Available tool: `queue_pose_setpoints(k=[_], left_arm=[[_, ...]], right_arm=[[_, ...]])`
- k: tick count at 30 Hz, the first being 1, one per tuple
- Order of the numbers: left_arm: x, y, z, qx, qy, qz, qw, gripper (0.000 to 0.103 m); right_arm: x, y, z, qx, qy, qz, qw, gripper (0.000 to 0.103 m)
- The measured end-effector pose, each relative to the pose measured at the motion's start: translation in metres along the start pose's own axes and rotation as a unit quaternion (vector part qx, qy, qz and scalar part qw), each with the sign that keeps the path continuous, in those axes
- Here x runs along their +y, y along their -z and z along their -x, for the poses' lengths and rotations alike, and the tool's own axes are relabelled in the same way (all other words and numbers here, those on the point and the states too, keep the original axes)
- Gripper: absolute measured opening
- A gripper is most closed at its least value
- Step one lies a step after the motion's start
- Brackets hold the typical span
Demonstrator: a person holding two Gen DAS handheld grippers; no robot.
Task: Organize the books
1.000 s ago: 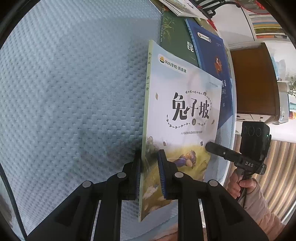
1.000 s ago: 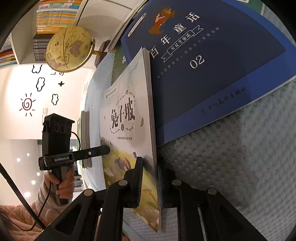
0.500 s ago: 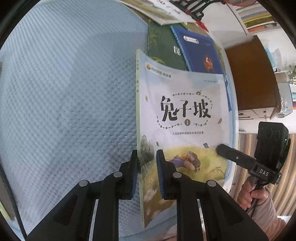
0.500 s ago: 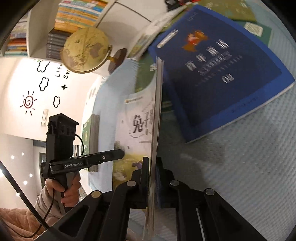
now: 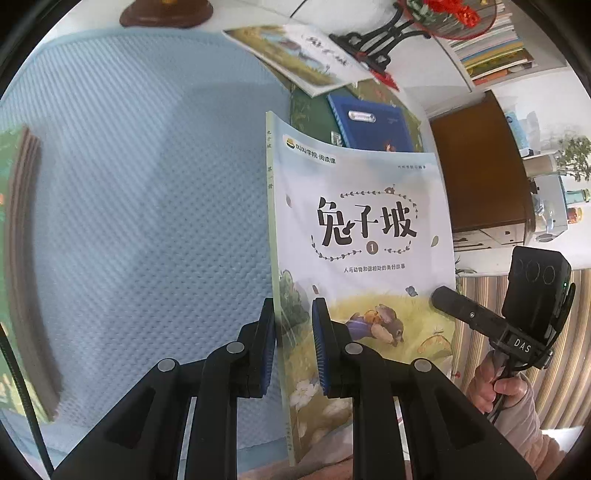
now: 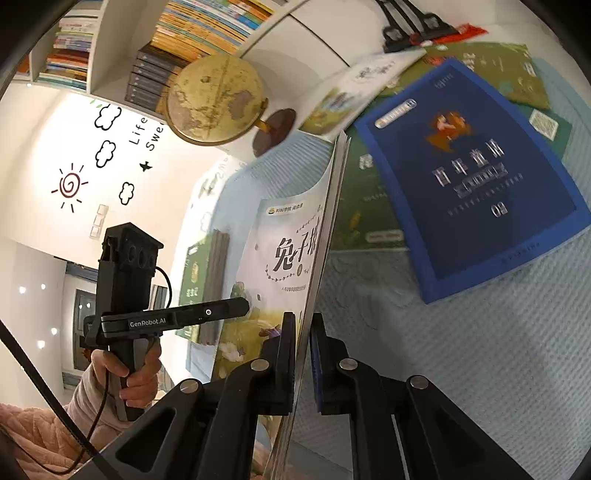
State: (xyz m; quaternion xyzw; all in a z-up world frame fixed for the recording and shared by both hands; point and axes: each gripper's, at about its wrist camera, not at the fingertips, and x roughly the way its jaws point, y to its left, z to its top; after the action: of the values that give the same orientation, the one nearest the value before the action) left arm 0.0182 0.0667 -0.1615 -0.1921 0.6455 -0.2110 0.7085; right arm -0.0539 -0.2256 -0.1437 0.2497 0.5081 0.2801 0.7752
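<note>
A pale picture book (image 5: 362, 229) with a rabbit on its cover hangs upright above the blue-grey mat (image 5: 147, 203). My left gripper (image 5: 295, 321) is shut on its lower spine edge, one pad on each cover. On the opposite lower edge my right gripper (image 6: 303, 328) is shut on the same book (image 6: 284, 251), which shows nearly edge-on there. Each gripper appears in the other's view, held by a hand: the right gripper (image 5: 443, 297) and the left gripper (image 6: 236, 306) both touch the front cover.
A blue book (image 6: 472, 184) lies on green books (image 6: 362, 206) at the far side of the mat, a white picture book (image 5: 295, 55) behind them. A stack of books (image 5: 22, 258) sits at the left. A globe (image 6: 214, 99), a black stand (image 5: 373, 40) and shelves (image 6: 207, 26) line the back.
Both grippers have risen with the book between them, lifting it off the mat. The right view has rolled, so the book now shows edge-on.
</note>
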Motion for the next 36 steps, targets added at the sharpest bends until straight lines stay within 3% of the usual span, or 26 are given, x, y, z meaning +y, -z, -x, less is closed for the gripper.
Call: queue_pose_setpoints(k=[9, 16, 36], left_arm=[[0.005, -0.008, 0.032, -0.024, -0.002, -0.01, 0.9997, 0.016], [0.008, -0.011, 0.051, -0.033, -0.036, -0.029, 0.9983, 0.016], [0.087, -0.015, 0.124, -0.075, -0.062, -0.014, 0.9951, 0.016]], right_arm=[[0.038, -0.011, -0.002, -0.015, 0.0, 0.024, 1.0, 0.008], [0.057, -0.015, -0.011, -0.017, -0.004, 0.039, 0.999, 0.008], [0.139, -0.031, -0.085, 0.002, -0.033, 0.08, 0.996, 0.008]])
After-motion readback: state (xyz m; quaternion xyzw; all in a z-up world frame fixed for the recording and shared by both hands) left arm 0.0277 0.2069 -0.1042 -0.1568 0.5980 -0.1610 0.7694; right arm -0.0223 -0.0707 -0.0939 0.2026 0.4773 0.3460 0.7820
